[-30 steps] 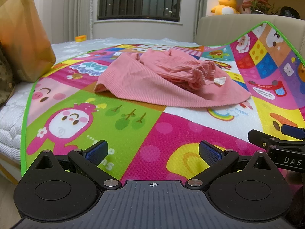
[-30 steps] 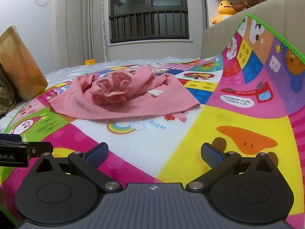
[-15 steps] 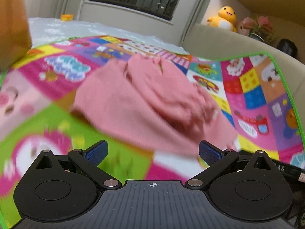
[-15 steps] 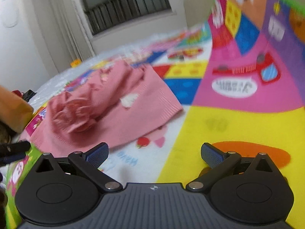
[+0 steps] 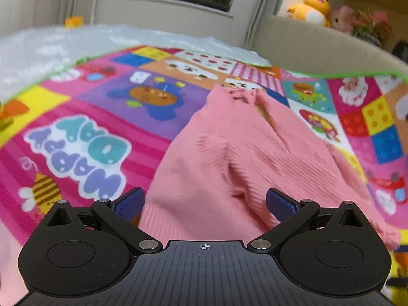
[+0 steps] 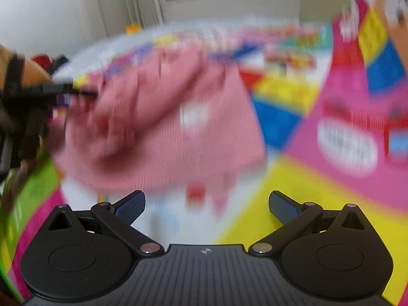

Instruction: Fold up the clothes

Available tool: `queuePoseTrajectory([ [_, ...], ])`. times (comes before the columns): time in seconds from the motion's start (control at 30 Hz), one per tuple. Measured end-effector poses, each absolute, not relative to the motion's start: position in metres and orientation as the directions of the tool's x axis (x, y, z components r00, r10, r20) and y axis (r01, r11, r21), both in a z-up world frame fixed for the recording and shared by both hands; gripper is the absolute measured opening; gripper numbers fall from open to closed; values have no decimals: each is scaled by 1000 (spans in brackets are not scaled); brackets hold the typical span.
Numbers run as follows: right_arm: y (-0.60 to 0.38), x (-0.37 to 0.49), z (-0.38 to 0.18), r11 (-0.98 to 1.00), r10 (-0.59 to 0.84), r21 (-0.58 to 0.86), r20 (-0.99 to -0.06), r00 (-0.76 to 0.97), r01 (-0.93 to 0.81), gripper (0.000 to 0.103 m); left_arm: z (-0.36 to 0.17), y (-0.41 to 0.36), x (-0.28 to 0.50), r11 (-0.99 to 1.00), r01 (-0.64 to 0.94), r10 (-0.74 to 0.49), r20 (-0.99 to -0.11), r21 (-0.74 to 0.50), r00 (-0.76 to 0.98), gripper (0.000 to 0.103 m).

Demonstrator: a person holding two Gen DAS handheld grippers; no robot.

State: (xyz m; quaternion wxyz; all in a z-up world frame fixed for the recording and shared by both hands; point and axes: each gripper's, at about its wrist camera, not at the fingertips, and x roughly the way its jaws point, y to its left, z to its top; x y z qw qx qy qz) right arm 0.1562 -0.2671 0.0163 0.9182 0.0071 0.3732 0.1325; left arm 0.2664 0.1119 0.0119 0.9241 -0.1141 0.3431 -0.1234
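Left wrist: one pink garment [image 5: 229,158] on one play mat [image 5: 76,132]; both hand-held grippers, left [image 5: 205,201] and right [image 6: 206,205], spread apart, empty.

Play mat [image 5: 76,117]: big bubble lettering at 9 o'clock, upside down to cam, illegible. Right wrist view: mat text blurred, unreadable. No other legible text.

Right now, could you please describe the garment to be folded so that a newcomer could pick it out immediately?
Start at the bright cartoon play mat spread over the bed. Near its middle lies a crumpled pink ribbed garment, with the open left tool right at its near hem. It is the only plain, single-colour cloth there; everything around it is printed patchwork.
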Motion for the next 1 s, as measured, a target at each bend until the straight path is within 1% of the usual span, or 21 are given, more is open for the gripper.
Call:
queuePoseTrajectory([
  [0.07, -265, 185, 32, 973, 214, 69, -615, 759, -219, 103, 10, 126, 275, 915, 150, -359, -588, -375, 725, 103],
  [0.13, -261, 233, 33, 974, 225, 114, -586, 778, -195, 103, 13, 135, 285, 879, 159, -412, -546, -450, 730, 103],
  [0.2, -258, 284, 32, 969, 245, 178, -565, 788, -174, 103, 17, 135, 296, 860, 186, -444, -518, -475, 731, 103],
  [0.27, -248, 322, 24, 973, 229, 159, -574, 786, -167, 103, 15, 131, 309, 862, 193, -453, -541, -469, 708, 103],
  [0.33, -236, 357, 15, 979, 205, 123, -589, 782, -164, 90, 10, 126, 323, 870, 187, -451, -580, -457, 679, 103],
  [0.37, -231, 370, 10, 978, 207, 114, -605, 769, -173, 76, 7, 124, 329, 873, 184, -450, -598, -452, 664, 103],
  [0.4, -229, 378, 3, 973, 228, 130, -633, 740, -188, 65, 2, 122, 332, 874, 183, -451, -611, -451, 650, 103],
  [0.43, -228, 382, -3, 969, 248, 153, -654, 715, -197, 63, -1, 119, 331, 879, 185, -445, -615, -440, 651, 103],
  [0.47, -227, 378, -7, 967, 252, 144, -656, 712, -211, 62, -4, 117, 330, 883, 190, -440, -619, -429, 651, 103],
  [0.53, -224, 363, -11, 963, 253, 102, -649, 718, -248, 53, -5, 111, 320, 882, 220, -452, -621, -416, 640, 103],
  [0.6, -224, 347, -11, 957, 265, 87, -658, 705, -278, 42, -5, 106, 307, 857, 252, -501, -613, -449, 611, 103],
  [0.73, -231, 306, -7, 942, 277, 49, -678, 682, -333, 37, -5, 88, 269, 813, 298, -575, -606, -501, 550, 103],
  [0.83, -243, 273, -3, 938, 290, 67, -693, 661, -341, 33, -4, 75, 235, 789, 310, -608, -599, -531, 522, 103],
  [0.93, -255, 232, -2, 934, 282, 42, -700, 656, -356, 32, -3, 62, 199, 772, 332, -632, -598, -542, 493, 103],
  [1.0, -265, 205, 1, 934, 287, 54, -702, 652, -353, 32, -1, 56, 173, 773, 350, -632, -603, -529, 486, 103],
])
